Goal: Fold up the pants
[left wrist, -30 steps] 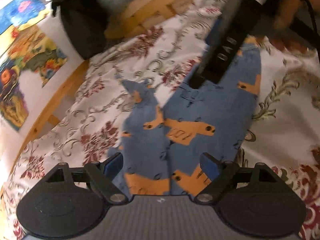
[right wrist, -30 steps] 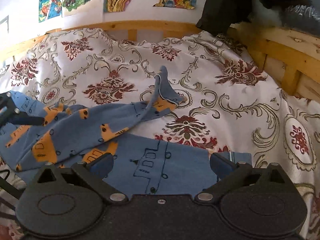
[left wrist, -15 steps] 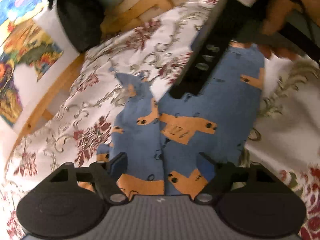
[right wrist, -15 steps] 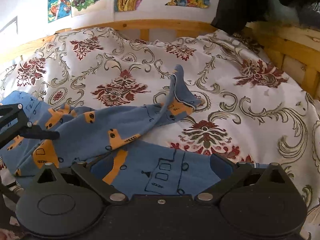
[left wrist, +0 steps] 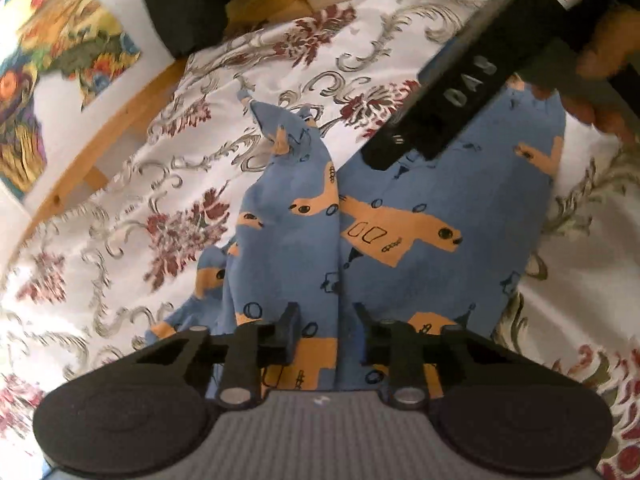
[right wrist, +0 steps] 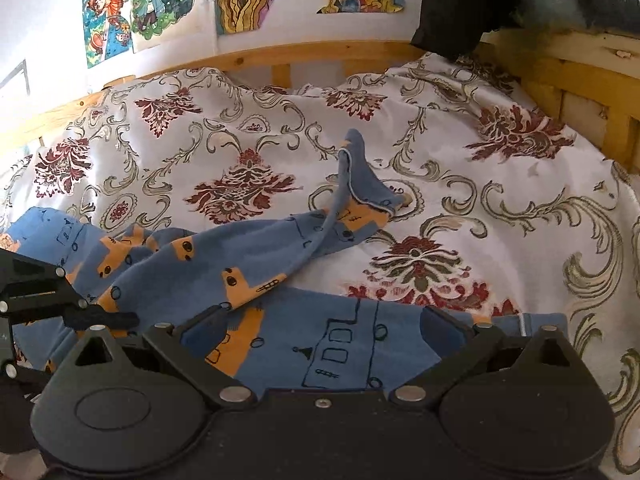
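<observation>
Your left gripper [left wrist: 326, 326] sits low over the blue pants [left wrist: 420, 216] at the near end. Its two fingers [left wrist: 289, 322] have a small gap between them, with a bunch of blue cloth in that gap. You cannot tell for sure if the cloth is pinched tight.

The pants have orange shapes on them. They lie on the bed cover [left wrist: 140, 216], which is white with red flowers and grey swirls. One pant leg is bunched up and twisted on the left side. Its end [right wrist: 360, 184] sticks up in a little point in the middle of the bed. The other leg lies flat and smooth beside it.

Your right gripper [right wrist: 320, 328] is over the flat leg, near its far end. Its fingers [right wrist: 444, 328] are spread wide apart, and the flat blue cloth lies between them. In the left wrist view you can see this gripper as a long black bar [left wrist: 448, 96] over the pants, with part of a hand [left wrist: 604, 52] holding it.

A wooden bed rail [right wrist: 312, 56] runs along the far side. Bright drawings [right wrist: 152, 4] hang on the wall above it. Something dark [right wrist: 460, 4] hangs over the rail on the right.
</observation>
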A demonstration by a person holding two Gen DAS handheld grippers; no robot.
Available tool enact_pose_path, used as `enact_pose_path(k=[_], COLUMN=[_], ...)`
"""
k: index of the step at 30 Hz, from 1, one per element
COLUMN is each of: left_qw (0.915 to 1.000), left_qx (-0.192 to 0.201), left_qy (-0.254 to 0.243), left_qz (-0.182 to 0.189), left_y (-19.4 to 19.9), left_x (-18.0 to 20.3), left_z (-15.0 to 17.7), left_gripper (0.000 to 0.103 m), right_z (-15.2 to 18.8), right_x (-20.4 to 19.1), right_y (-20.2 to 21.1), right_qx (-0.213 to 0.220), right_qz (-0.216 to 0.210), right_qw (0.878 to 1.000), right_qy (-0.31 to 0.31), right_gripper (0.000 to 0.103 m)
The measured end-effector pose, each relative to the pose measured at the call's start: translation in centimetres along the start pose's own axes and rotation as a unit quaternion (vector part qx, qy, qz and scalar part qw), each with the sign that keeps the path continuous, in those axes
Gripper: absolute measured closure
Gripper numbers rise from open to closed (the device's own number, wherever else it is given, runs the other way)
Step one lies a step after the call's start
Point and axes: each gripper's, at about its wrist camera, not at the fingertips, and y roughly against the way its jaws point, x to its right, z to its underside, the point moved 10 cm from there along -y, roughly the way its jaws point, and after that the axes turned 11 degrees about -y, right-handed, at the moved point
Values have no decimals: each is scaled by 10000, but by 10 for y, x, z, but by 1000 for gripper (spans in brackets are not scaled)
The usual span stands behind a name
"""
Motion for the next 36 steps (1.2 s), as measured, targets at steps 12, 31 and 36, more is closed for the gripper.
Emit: enact_pose_path(k=[12, 31, 36], left_qw=[9991, 9930, 9920], left_qx=[-142, 198, 569], left_qy=[400, 1014, 738], left_qz=[1, 571, 849], left_y=[-4, 11, 40], left_x=[-7, -22, -20], left_z=[4, 3, -8], left_gripper=[102, 103, 103], right_z=[-13, -127, -127], right_x=[0, 38, 57], right_y=[-17, -88, 16], right_qx=[-306, -458, 417], right_qz=[-149, -285, -281], right_qw=[9993, 9825, 9831], right_qy=[-141, -1785, -1758], right_gripper=[25, 103, 103])
